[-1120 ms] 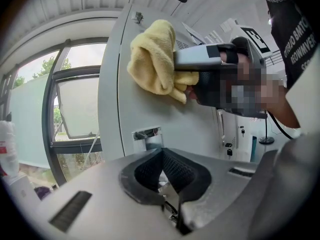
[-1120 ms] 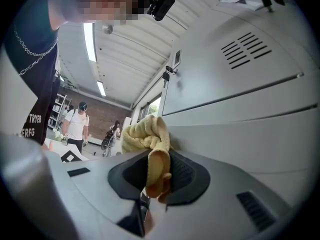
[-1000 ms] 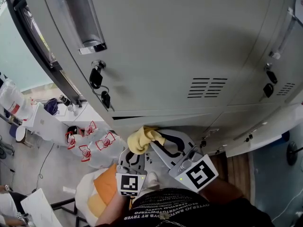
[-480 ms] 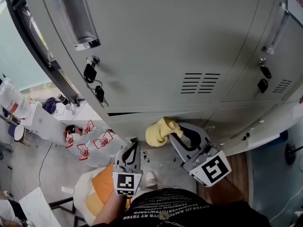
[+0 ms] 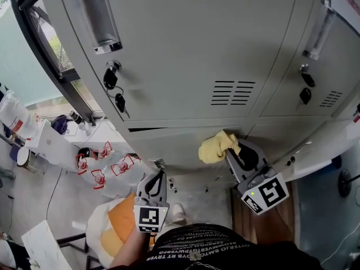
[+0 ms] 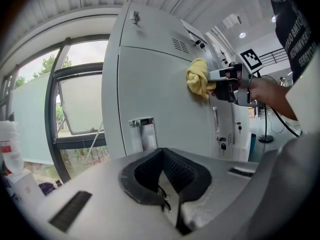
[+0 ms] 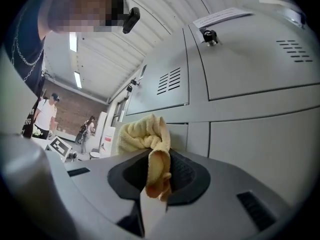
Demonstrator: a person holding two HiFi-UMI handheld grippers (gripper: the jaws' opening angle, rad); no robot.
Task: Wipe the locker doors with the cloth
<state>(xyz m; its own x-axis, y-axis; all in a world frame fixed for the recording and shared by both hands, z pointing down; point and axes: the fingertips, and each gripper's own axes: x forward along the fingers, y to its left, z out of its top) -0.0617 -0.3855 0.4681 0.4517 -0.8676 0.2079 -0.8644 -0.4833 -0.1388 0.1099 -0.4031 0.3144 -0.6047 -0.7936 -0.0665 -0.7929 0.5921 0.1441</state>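
Observation:
A bunched yellow cloth is pinched in my right gripper, which is shut on it and presses it against the lower grey locker door. The right gripper view shows the cloth bulging out past the jaws, with the locker doors just beyond. My left gripper hangs low near my body, shut with nothing in it, away from the lockers. From the left gripper view the cloth and the right gripper appear against the door.
Upper locker doors carry handles, keys hanging in the locks and vent slots. Printed plastic bags and an orange bag lie on the floor at the left. A window frame borders the lockers.
My right gripper has carried the yellow cloth to the right along the lower locker door. The left gripper has moved out from behind the cloth and now sits lower.

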